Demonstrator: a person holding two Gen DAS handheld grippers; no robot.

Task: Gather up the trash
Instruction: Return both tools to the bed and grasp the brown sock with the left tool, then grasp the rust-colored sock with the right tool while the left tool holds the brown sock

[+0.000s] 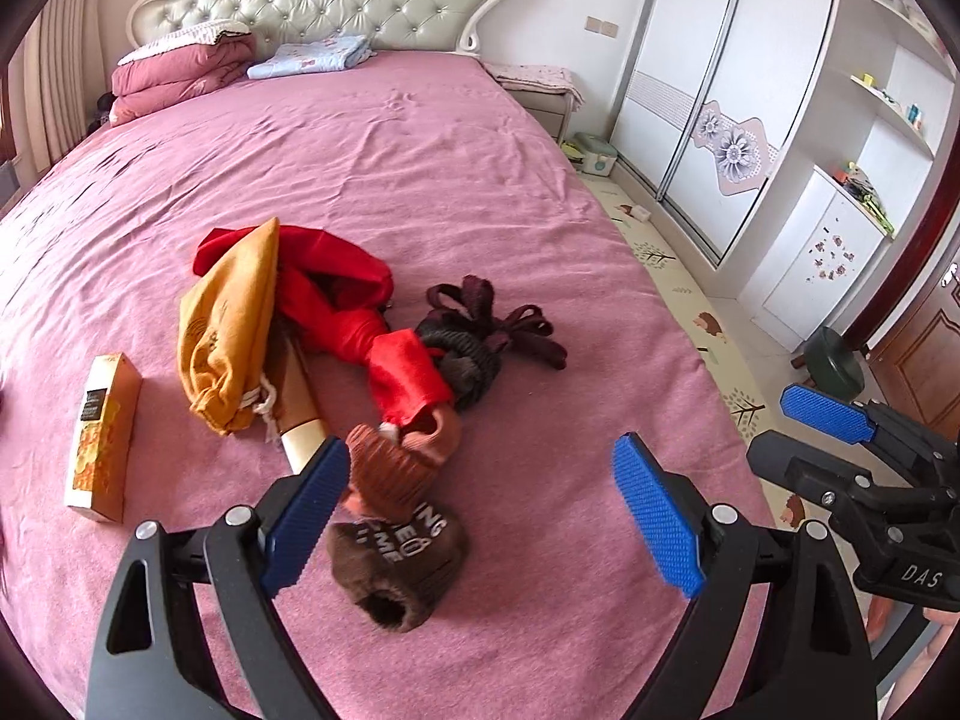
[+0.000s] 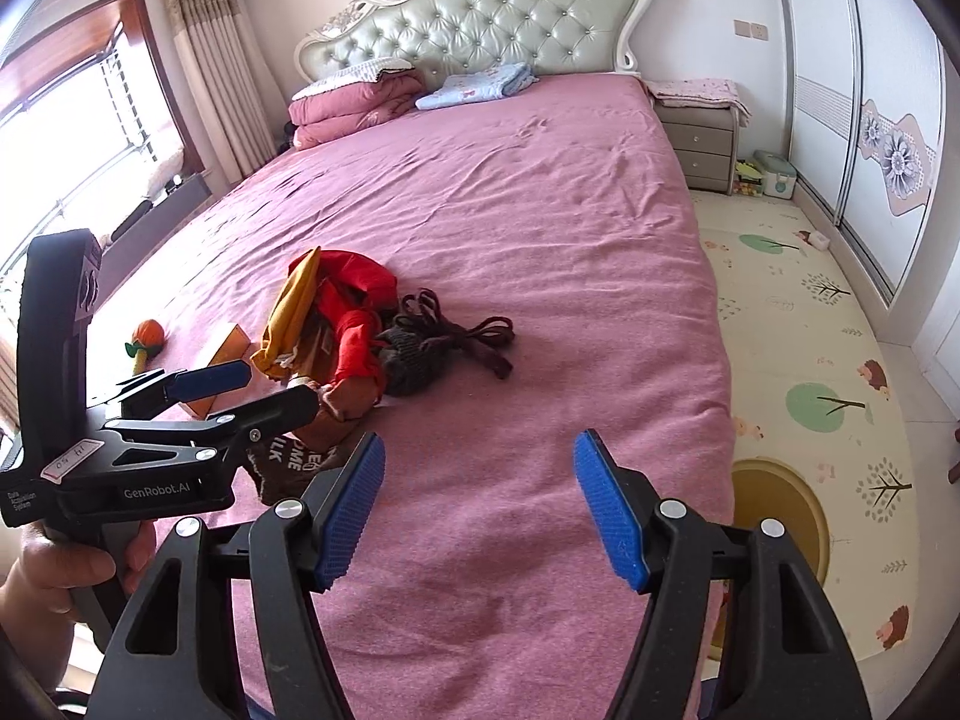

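A heap of items lies on the pink bed (image 1: 420,138): a mustard drawstring bag (image 1: 231,324), a red cloth (image 1: 342,294), dark brown straps (image 1: 498,318), a rust knit piece (image 1: 390,474) and a brown sock with white lettering (image 1: 396,564). An orange box (image 1: 105,435) lies to their left. My left gripper (image 1: 480,516) is open, low over the brown sock. My right gripper (image 2: 480,510) is open and empty over bare bedspread to the right of the heap (image 2: 360,324). The left gripper also shows in the right wrist view (image 2: 252,390).
A folded pink quilt (image 1: 180,69) and a blue cloth (image 1: 312,57) lie at the headboard. An orange plush toy (image 2: 147,339) lies on the bed's left. A yellow round bin (image 2: 780,516) stands on the patterned floor mat beside the bed. A wardrobe (image 1: 720,90) lines the right wall.
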